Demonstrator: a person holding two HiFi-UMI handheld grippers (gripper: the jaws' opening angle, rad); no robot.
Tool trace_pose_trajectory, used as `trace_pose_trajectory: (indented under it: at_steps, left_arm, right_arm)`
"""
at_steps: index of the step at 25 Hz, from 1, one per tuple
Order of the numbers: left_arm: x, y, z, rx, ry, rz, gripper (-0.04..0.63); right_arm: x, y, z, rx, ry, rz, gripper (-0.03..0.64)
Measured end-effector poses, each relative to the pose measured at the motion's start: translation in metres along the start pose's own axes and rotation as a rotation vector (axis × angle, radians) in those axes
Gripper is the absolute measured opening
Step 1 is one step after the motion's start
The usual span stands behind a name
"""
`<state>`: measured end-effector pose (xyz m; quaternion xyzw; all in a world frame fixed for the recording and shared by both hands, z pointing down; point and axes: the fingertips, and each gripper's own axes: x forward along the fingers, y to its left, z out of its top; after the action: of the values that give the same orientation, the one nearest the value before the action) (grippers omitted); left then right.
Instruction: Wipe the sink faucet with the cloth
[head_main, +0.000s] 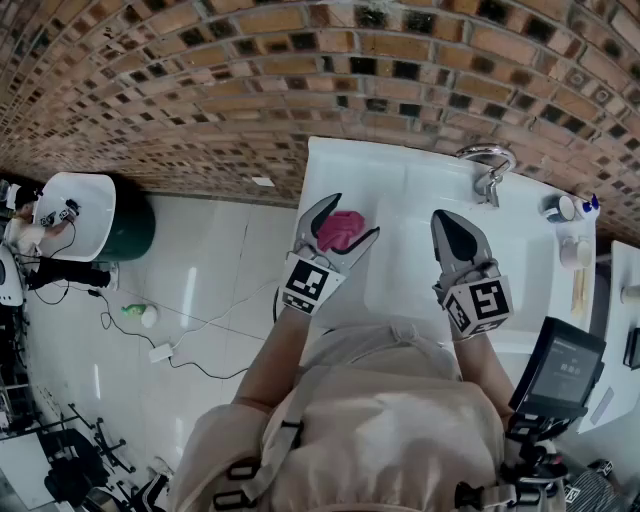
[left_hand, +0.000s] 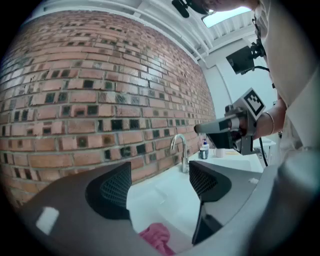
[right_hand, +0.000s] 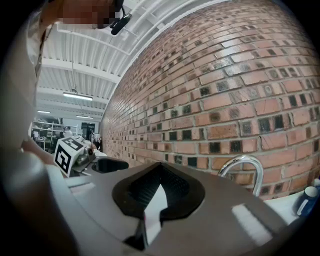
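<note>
A chrome faucet (head_main: 487, 165) stands at the back of the white sink counter (head_main: 420, 180), against the brick wall; it also shows in the left gripper view (left_hand: 180, 150) and as a curved spout (right_hand: 245, 167) in the right gripper view. A pink cloth (head_main: 338, 230) lies crumpled at the sink's left side. My left gripper (head_main: 352, 218) hangs over it with its jaws wide apart, the cloth (left_hand: 157, 237) low between them and clear of the pads. My right gripper (head_main: 455, 235) hovers over the basin, shut and empty, and shows as (left_hand: 210, 129) in the left gripper view.
Small bottles (head_main: 570, 207) and a cup (head_main: 575, 250) stand on the counter's right end, a blue-capped bottle (right_hand: 306, 200) beside the faucet. A dark screen (head_main: 565, 365) on a stand sits at my right. Tiled floor with cables lies to the left.
</note>
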<state>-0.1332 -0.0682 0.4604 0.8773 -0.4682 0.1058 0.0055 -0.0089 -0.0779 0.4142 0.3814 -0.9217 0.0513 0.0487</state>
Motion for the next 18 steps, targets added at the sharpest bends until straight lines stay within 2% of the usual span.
trace_pose_trajectory:
  at_steps: [5,10,14,18]
  left_arm:
    - [-0.008,0.011,-0.069,-0.047,0.176,0.011,0.339]
    - [-0.006,0.011,-0.136,-0.095,0.352,-0.015,0.339]
    - [0.002,0.017,-0.197,-0.120,0.542,-0.011,0.339]
    - [0.002,0.026,-0.229,-0.131,0.658,0.000,0.336]
  right_arm:
    - [0.003,0.008,-0.008,0.002,0.020,0.005,-0.006]
    - [0.001,0.013,-0.014,-0.002,0.038,0.009,-0.006]
    - [-0.002,0.014,-0.018,-0.004,0.050,0.011,-0.006]
    - [-0.004,0.009,-0.018,-0.008,0.056,-0.003,-0.006]
